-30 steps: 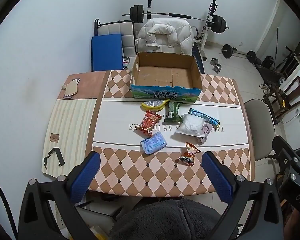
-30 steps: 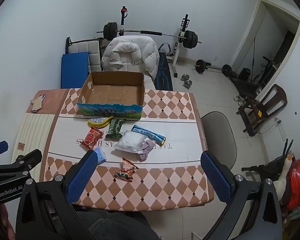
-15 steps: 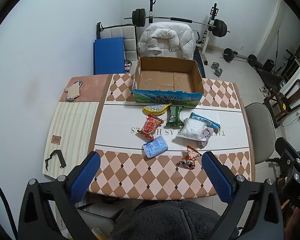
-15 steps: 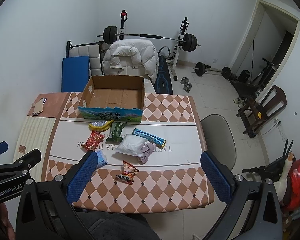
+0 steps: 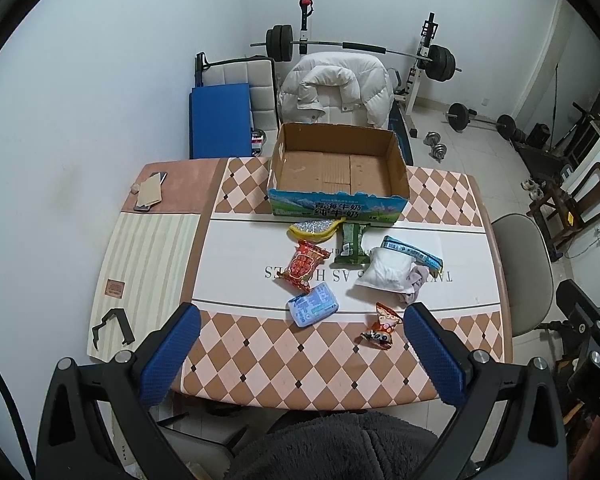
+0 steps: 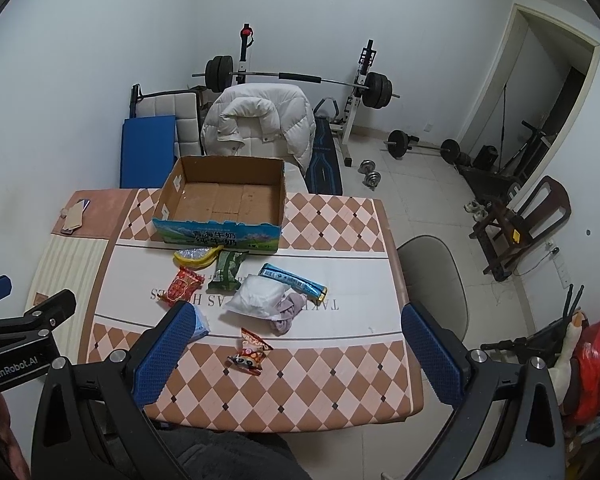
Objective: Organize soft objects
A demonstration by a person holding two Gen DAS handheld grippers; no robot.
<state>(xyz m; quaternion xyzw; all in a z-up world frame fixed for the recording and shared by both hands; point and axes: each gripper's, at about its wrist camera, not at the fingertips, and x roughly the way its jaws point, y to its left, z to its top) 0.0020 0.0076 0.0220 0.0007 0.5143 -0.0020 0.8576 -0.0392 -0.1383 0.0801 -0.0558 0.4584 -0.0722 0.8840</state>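
Observation:
An open, empty cardboard box (image 5: 338, 170) (image 6: 224, 204) stands at the table's far side. In front of it lie several soft packets: a yellow pouch (image 5: 314, 229), a green packet (image 5: 352, 243), a red snack bag (image 5: 302, 266), a light blue tissue pack (image 5: 313, 305), a white bag (image 5: 388, 270) with a pale cloth (image 6: 288, 308), a blue tube pack (image 6: 292, 282), and an orange snack (image 5: 382, 326) (image 6: 250, 351). My left gripper (image 5: 300, 354) and right gripper (image 6: 296, 354) are open and empty, high above the table's near edge.
The checkered table (image 5: 300, 364) has a striped mat (image 5: 148, 264) on its left with a black clip (image 5: 110, 326) and a phone with card (image 5: 150, 192). A grey chair (image 6: 432, 276) stands to the right. A jacket-draped chair (image 5: 336, 88) and weight bench stand behind.
Both grippers have risen and drawn back; the table and packets look smaller and lower in view. Nothing on the table has moved.

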